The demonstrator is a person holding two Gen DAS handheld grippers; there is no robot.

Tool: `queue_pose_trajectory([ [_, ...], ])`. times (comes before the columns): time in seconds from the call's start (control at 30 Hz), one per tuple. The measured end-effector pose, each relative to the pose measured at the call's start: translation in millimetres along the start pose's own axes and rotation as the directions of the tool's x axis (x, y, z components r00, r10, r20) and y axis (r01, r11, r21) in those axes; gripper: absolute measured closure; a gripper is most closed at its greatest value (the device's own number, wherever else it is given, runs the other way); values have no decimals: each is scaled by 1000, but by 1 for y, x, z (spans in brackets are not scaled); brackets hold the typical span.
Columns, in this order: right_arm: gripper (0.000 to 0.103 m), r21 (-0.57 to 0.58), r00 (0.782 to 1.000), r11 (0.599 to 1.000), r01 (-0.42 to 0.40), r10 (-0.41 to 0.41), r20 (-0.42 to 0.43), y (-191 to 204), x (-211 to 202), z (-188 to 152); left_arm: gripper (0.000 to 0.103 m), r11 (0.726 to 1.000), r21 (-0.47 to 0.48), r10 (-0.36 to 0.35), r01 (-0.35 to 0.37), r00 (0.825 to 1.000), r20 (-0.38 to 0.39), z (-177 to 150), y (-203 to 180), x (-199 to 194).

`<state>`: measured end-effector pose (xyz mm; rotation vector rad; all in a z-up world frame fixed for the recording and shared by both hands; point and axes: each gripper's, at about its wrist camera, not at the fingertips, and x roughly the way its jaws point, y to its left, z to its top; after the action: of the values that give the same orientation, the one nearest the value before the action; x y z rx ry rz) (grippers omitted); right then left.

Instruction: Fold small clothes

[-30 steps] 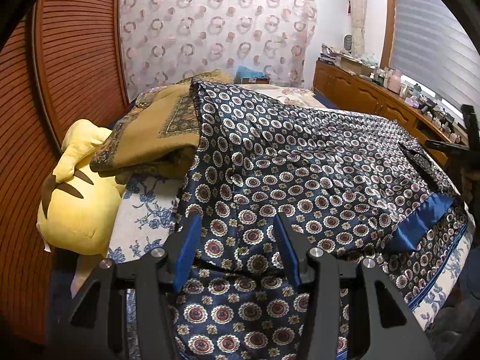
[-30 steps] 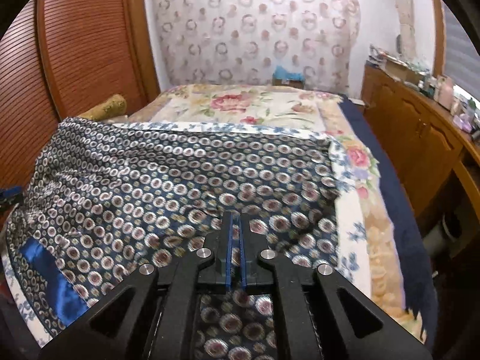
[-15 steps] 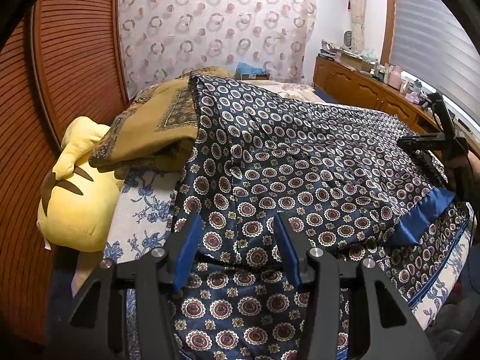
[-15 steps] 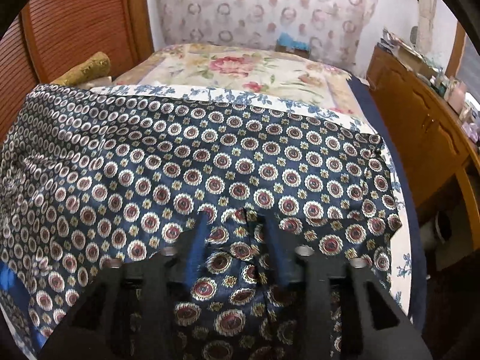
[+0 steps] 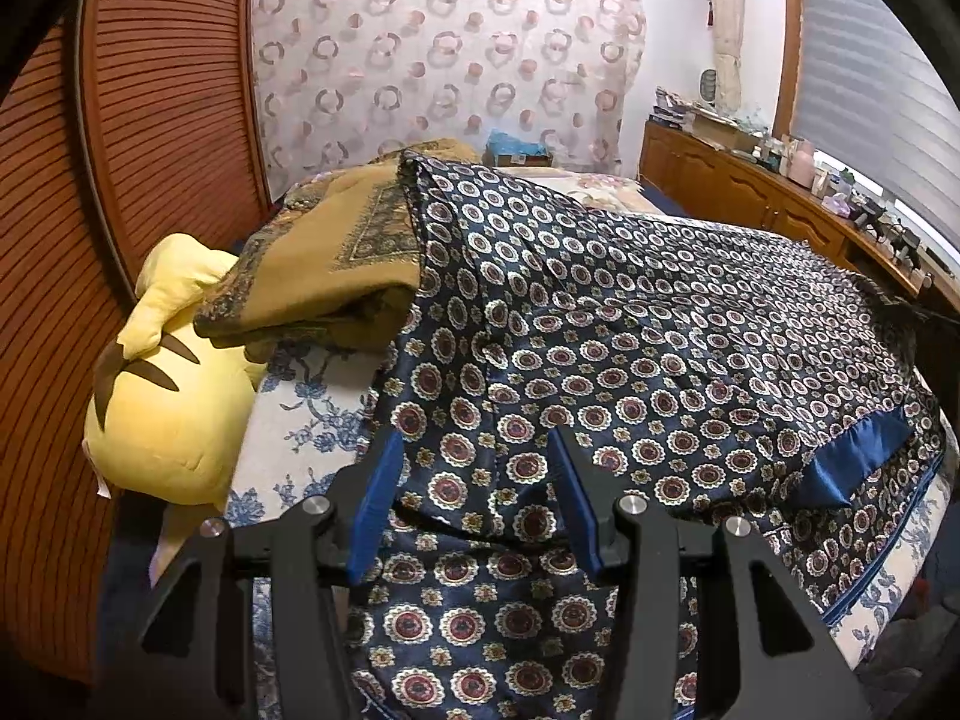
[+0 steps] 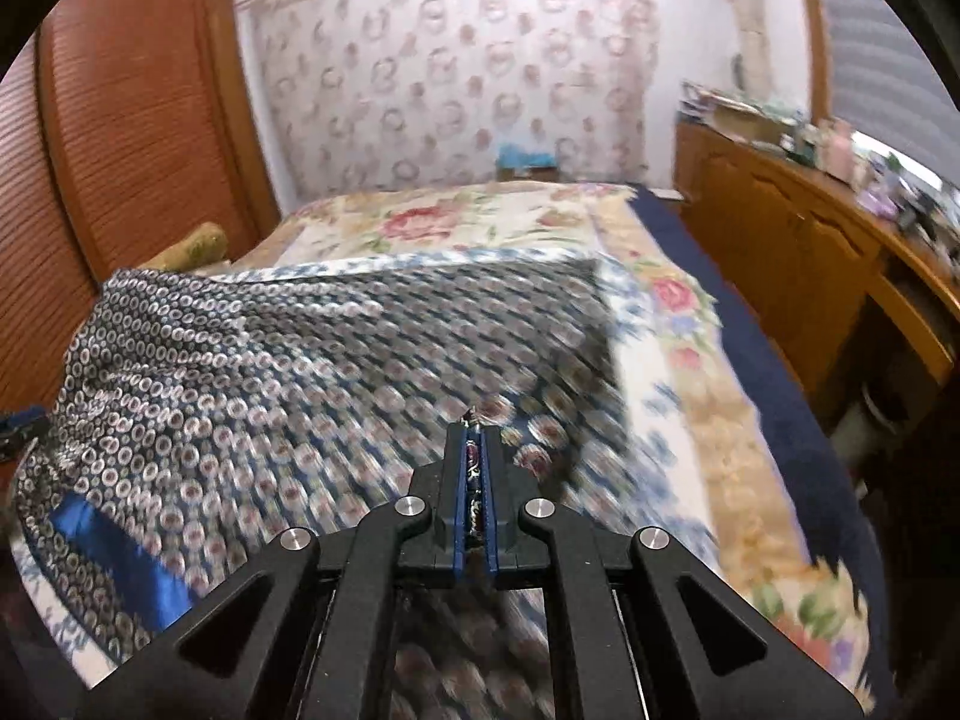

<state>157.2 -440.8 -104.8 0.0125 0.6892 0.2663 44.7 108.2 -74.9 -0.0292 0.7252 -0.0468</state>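
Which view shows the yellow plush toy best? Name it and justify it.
The left wrist view: the yellow plush toy lies sharp and almost whole at the bed's left edge, beside the patterned navy garment. The right wrist view is motion-blurred and does not show the toy.

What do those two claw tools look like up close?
Both look alike. The left gripper and the right gripper are matte black frames with triangular cut-outs and round silver bolt heads at the joints. Each has two flat fingers lined with blue pads. No cables, markings or sleeves show in either view.
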Motion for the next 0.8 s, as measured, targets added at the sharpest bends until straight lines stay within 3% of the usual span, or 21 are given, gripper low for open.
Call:
queue_pose_trajectory([
  [0.07,91,28,1000,1000,0,0,-11,-11,-10,-10,54,1000,-4,8,-8,1000,-2,1,2,0],
  [0.13,71,31,1000,999,19,-19,-20,-21,-15,-15,54,1000,-8,16,-16,1000,0,3,5,1],
  [0.2,61,37,999,998,41,-40,-31,-30,-7,-14,54,1000,-14,22,-22,1000,0,4,9,2],
  [0.63,59,19,991,993,120,-118,-60,-48,9,-8,56,1000,2,-2,2,1000,-13,3,15,7],
  [0.8,55,8,990,993,121,-120,-71,-51,10,-3,62,999,3,36,-36,997,-71,3,21,21],
])
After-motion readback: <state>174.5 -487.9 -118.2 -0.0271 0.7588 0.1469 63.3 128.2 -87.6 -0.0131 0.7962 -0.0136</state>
